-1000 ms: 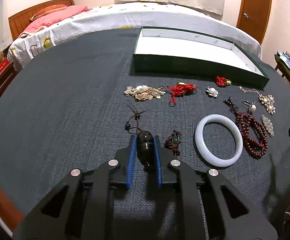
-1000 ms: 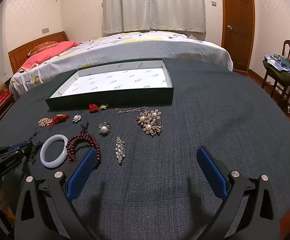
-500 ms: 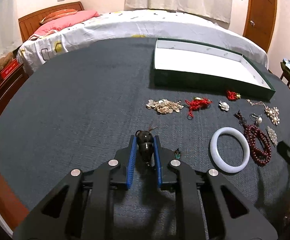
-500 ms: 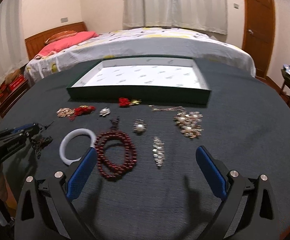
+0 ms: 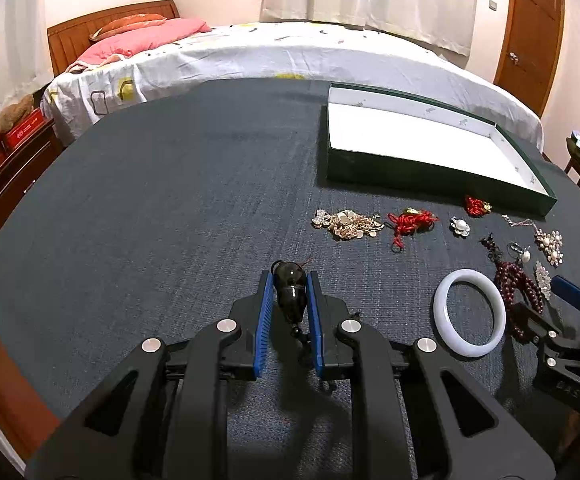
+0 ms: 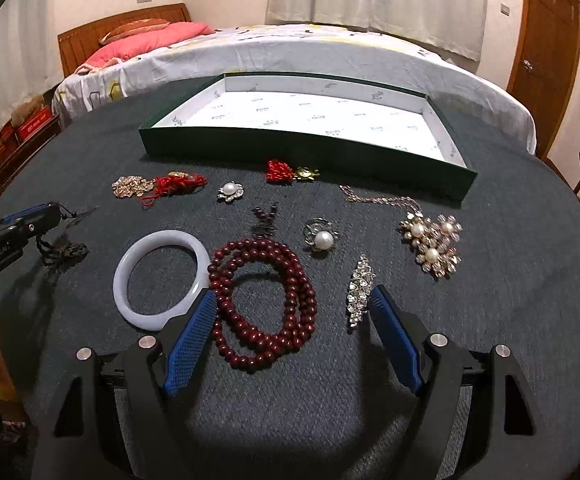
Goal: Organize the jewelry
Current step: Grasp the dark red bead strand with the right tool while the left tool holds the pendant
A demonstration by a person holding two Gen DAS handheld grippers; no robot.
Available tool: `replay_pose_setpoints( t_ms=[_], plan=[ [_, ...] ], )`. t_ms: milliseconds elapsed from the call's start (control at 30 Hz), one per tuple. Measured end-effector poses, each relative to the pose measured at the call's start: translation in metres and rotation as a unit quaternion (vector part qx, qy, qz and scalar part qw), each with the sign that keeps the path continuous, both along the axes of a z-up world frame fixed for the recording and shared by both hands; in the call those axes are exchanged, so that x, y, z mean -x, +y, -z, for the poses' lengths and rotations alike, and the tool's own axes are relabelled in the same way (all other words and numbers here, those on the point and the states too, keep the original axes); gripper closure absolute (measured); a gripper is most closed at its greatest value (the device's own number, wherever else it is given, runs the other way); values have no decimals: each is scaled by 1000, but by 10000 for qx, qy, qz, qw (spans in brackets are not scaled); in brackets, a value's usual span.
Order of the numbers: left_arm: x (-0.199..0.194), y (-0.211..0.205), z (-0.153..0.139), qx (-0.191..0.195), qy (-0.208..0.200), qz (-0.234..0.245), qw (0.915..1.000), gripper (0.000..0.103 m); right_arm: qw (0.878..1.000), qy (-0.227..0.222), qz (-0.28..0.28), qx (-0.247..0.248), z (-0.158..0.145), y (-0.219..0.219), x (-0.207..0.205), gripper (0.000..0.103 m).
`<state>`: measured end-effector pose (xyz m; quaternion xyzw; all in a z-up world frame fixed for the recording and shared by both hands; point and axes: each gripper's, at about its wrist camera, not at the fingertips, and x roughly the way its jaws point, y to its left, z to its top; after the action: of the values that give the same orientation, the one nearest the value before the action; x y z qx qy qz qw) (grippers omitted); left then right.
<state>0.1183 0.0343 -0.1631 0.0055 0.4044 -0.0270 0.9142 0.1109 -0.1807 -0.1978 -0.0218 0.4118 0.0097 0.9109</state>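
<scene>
My left gripper [image 5: 288, 280] is shut on a black gourd-shaped pendant [image 5: 290, 294], held just above the dark tablecloth. In the right wrist view its braided cord [image 6: 64, 250] trails down onto the cloth. My right gripper [image 6: 293, 294] hangs low over the dark red bead necklace [image 6: 264, 300]. Its jaws are closing with the coiled beads between them, and the pads do not touch the beads. A white bangle [image 6: 162, 280] lies against the left finger. The shallow green box [image 6: 301, 148] with a white lining stands behind the jewelry.
A rhinestone pin [image 6: 359, 288] lies by the right finger. Farther back are a pearl ring [image 6: 321, 238], a pearl flower necklace [image 6: 433, 244], a pearl brooch [image 6: 230, 191], red knotted pieces [image 6: 280, 170] and a gold cluster [image 6: 130, 186]. A bed stands beyond the table.
My right gripper has moved left over the table to the red beads and its jaws have narrowed. My left gripper keeps hold of the pendant, which has left the cloth.
</scene>
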Motion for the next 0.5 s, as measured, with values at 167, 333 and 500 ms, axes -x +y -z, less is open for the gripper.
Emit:
replay_pose_setpoints(
  t_ms=[167,333,500],
  plan=[
    [-1,1,0,2,9,-20,10000,86,9997,0,-117,-212,-6,1,6,27],
    [-2,1,2,17,43,-32,10000,86,9996,111,-137,-222,1,3,5,27],
    [-4,3,3,57,73,-50,9999,86,9999,86,-96,-113,2,5,-2,27]
  ],
)
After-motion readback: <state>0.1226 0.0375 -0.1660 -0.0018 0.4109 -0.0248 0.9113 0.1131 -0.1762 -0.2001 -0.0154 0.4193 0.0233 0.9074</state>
